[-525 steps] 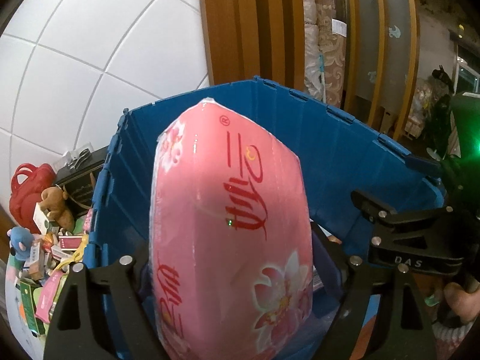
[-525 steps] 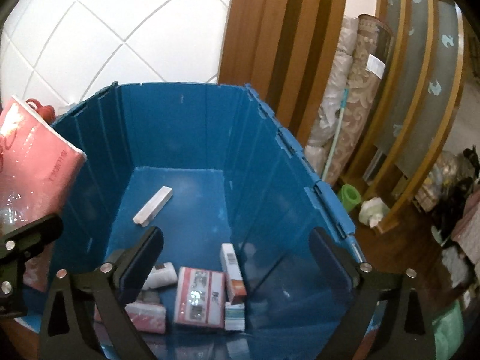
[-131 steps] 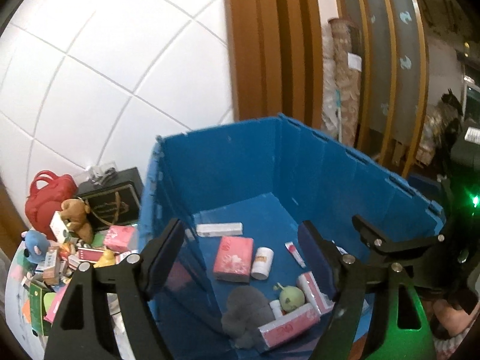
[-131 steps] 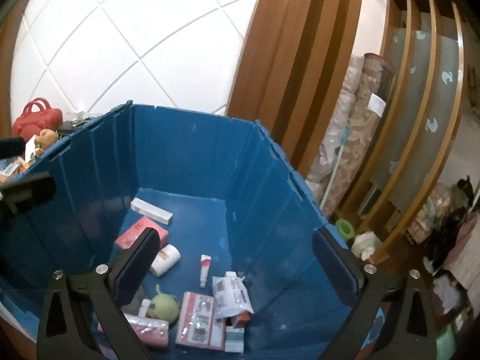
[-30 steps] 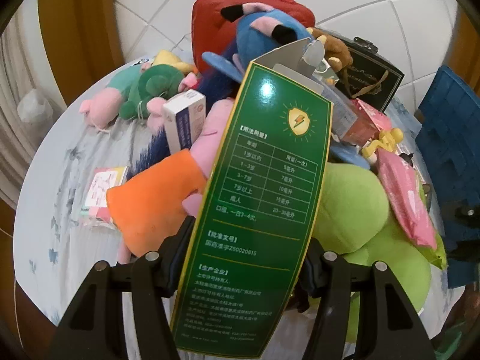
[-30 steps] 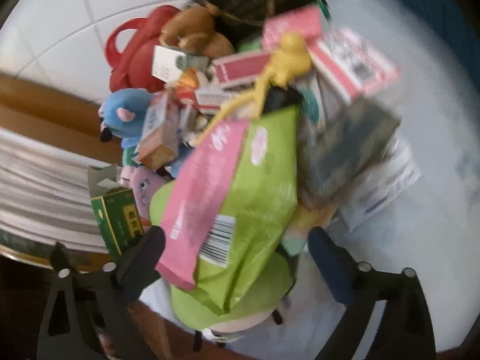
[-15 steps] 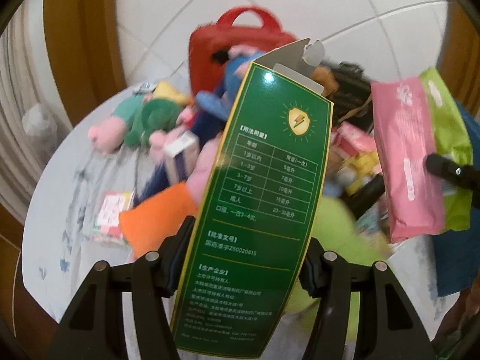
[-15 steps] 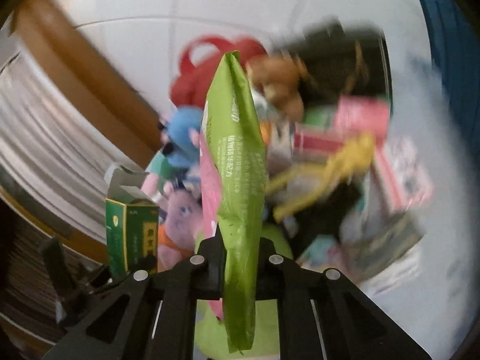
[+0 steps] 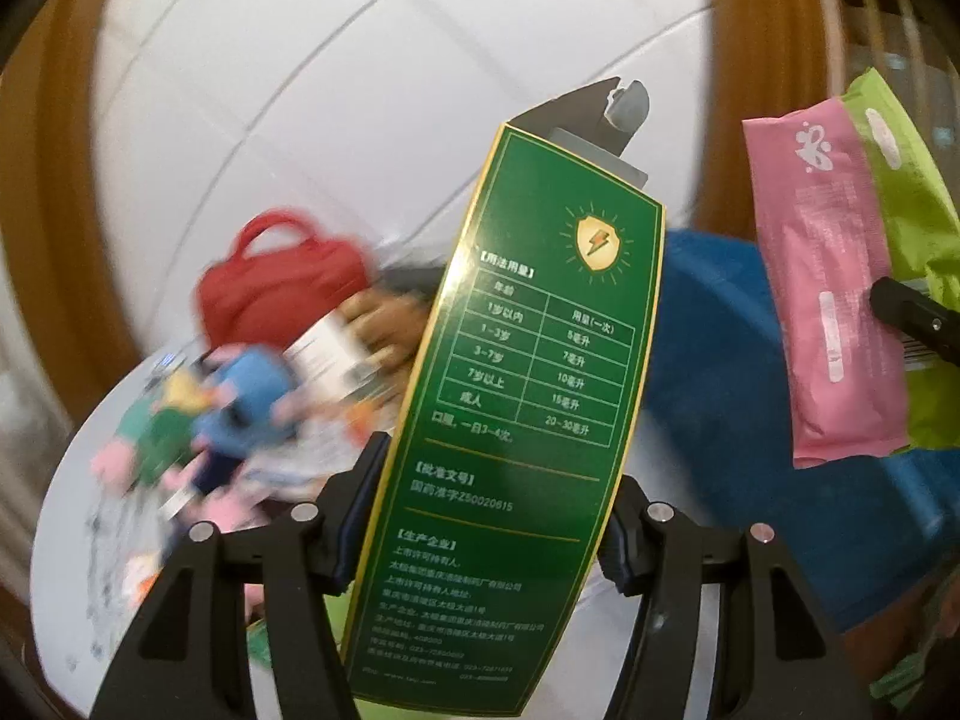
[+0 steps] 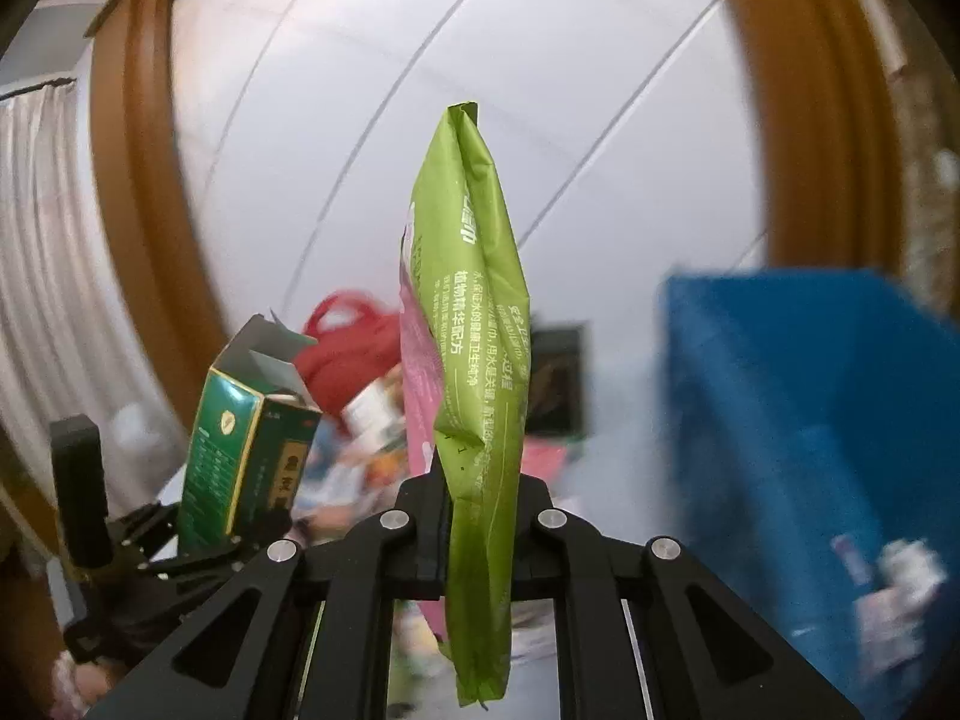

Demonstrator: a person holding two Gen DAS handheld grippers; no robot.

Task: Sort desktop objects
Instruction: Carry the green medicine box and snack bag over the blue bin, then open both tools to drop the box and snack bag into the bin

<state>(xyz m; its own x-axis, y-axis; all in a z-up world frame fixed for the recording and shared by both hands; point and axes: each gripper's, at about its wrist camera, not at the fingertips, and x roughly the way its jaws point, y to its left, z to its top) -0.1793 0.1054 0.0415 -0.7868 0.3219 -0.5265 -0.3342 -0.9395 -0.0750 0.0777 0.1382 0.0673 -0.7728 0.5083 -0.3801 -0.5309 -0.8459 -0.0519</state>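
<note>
My left gripper [image 9: 480, 516] is shut on a tall green medicine box [image 9: 510, 396] with its top flap open, held upright in the air. The box also shows at the left of the right wrist view [image 10: 240, 450]. My right gripper [image 10: 480, 516] is shut on a green and pink wipes pack [image 10: 480, 372], held on edge and upright. That pack also shows at the right of the left wrist view [image 9: 840, 300]. The blue crate [image 10: 810, 420] stands to the right, with small packets blurred inside.
A white table [image 9: 78, 480] at lower left carries a blurred pile of plush toys [image 9: 240, 402], a red handbag [image 9: 282, 294] and boxes. A white tiled wall [image 10: 480, 60] with brown wooden frames stands behind. A dark bag [image 10: 558, 372] sits by the crate.
Both grippers have lifted and swung right from the toy pile toward the blue crate, each carrying its item. The pile has dropped lower left and the crate has come into view.
</note>
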